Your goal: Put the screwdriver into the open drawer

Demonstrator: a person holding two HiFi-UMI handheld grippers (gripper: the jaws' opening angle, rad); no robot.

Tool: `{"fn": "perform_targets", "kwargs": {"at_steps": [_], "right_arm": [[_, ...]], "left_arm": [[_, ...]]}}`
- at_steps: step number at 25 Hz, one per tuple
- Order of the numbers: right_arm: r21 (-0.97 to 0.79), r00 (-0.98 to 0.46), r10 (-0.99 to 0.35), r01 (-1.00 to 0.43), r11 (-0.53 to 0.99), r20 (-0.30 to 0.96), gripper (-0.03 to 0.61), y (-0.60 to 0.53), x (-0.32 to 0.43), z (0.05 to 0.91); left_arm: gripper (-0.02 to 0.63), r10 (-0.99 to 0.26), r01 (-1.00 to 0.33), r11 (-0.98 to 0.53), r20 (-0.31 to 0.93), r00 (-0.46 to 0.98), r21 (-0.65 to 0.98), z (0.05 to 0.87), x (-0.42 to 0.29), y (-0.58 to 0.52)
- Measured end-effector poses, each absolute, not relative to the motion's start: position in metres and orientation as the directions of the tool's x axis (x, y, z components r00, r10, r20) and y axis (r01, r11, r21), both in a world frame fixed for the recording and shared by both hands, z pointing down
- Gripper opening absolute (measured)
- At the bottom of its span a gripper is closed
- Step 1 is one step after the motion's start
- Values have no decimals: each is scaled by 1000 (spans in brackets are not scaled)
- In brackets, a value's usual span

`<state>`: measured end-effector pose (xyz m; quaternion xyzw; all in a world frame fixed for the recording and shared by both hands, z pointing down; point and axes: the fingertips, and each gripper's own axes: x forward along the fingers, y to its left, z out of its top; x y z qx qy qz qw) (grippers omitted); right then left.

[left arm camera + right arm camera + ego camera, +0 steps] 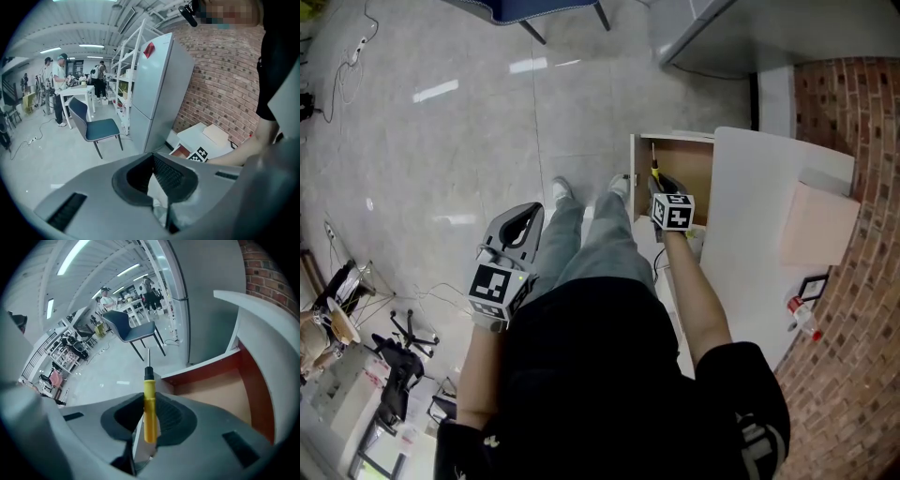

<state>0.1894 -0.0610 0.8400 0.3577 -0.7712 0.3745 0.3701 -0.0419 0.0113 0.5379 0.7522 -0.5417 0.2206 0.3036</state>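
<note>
My right gripper [660,186] is shut on a screwdriver [654,172] with a yellow handle and a thin metal shaft. It hangs over the open wooden drawer [686,169] that sticks out of the white cabinet. In the right gripper view the screwdriver [149,420] stands upright between the jaws of the right gripper [147,399], shaft pointing away, with the drawer's bare floor [215,390] just to the right and below. My left gripper [528,214] hangs off to the left over the floor, shut and holding nothing. In its own view the left gripper [153,160] has its jaws together.
The white cabinet top [750,216] carries a cardboard box [818,225] and a small red-capped item [800,312]. A brick wall [853,122] runs on the right. The person's legs [600,234] stand beside the drawer. A blue chair [96,126] and a grey fridge [157,89] stand farther off.
</note>
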Motion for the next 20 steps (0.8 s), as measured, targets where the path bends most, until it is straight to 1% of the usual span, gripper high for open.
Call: {"fn": "perform_targets", "kwargs": {"at_steps": [3,10,16,20], "right_arm": [[-307,-448,-237,-833,460,862,84,-59,194,862],[-294,-392,-151,-850,437,908,84,-50,205,917],[-315,-389,-79,-835,451,918,84,-42,197,951],[-303,-358,-50,-849,434,932,84,-38,198,969]], "left_arm": [[3,-667,-955,-212,683,298,209,544,-41,16],[3,-651,-956,-158,702,289,247,561,-40,29],[3,-628,-962,-117,732,263,245,575,-44,45],[3,-620,-965,-83,746,245,248,583,-50,57]]}}
